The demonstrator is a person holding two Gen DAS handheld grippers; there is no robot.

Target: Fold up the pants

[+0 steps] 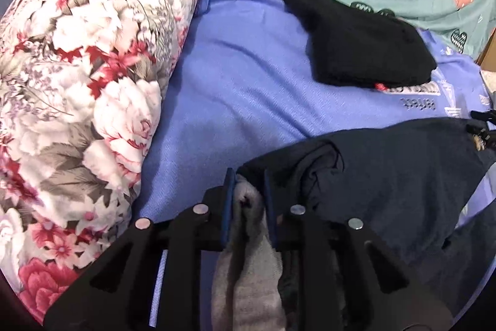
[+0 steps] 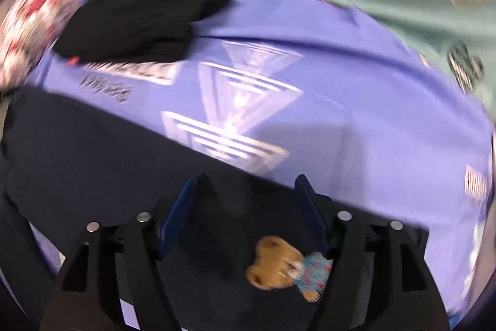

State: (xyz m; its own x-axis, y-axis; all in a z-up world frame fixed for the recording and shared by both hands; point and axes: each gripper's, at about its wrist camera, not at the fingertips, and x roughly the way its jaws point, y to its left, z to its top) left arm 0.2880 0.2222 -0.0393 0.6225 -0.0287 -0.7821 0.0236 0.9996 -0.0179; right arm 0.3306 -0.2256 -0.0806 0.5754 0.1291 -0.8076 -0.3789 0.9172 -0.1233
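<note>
My left gripper [image 1: 246, 203] pinches the navy pants [image 1: 387, 176] (grey lining bunched in) at the purple blanket's [image 1: 241, 76] near edge; right gripper [image 2: 248, 207] is spread over them. Thin bite, might slip when lifted.

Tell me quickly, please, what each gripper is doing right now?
Left gripper: closed on the navy pants, pinching an edge with grey lining.
Right gripper: open, holding nothing, jaws spread above the pants.

pants [image 1: 396, 163]: dark navy, grey lining
bedsheet [image 1: 241, 82]: periwinkle blue, white print
pillow [image 1: 86, 76]: red-and-white floral
folded garment [image 1: 365, 45]: black
teddy patch [image 2: 279, 266]: brown
</note>
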